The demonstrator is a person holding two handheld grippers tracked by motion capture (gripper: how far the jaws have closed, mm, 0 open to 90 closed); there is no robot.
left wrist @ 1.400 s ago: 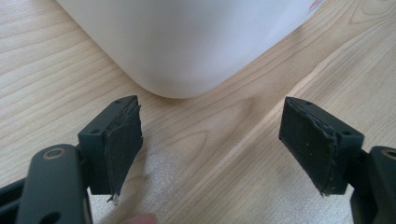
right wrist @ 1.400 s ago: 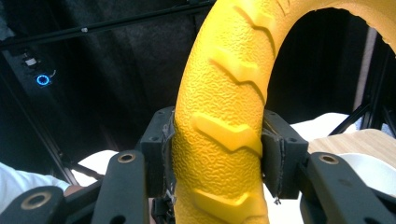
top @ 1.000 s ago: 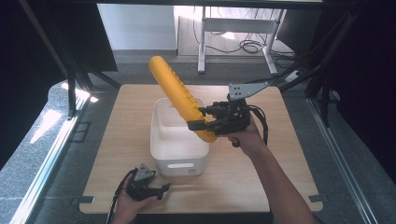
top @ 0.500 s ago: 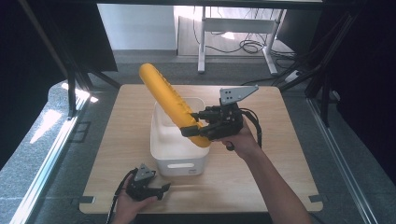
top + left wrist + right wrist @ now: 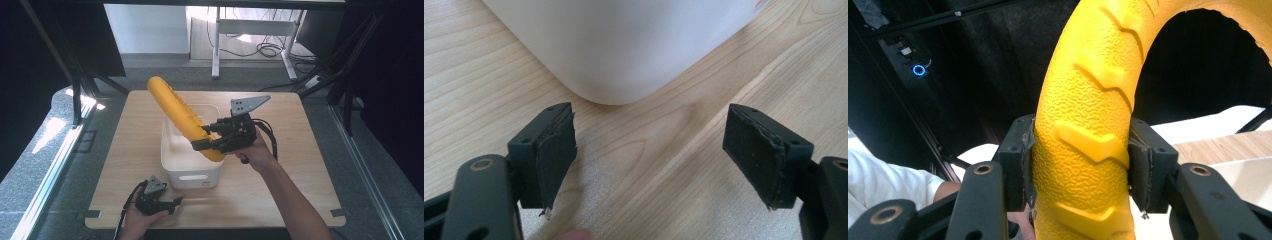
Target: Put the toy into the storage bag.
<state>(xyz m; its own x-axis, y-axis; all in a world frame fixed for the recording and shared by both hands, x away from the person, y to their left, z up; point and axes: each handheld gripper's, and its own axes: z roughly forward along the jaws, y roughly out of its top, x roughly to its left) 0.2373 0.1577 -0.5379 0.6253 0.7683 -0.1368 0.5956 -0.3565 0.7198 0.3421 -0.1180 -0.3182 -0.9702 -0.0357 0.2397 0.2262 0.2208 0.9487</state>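
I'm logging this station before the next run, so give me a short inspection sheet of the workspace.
Surface: wooden table, bare around the bin.
Job's things: yellow ring held tilted over the white bin.
Clutter: nothing seen.
Grippers: right gripper shut on the ring; left gripper open, low at the bin's near corner.
Cables: black cable loops from the right gripper.
Surroundings: white desk legs, floor cables behind.
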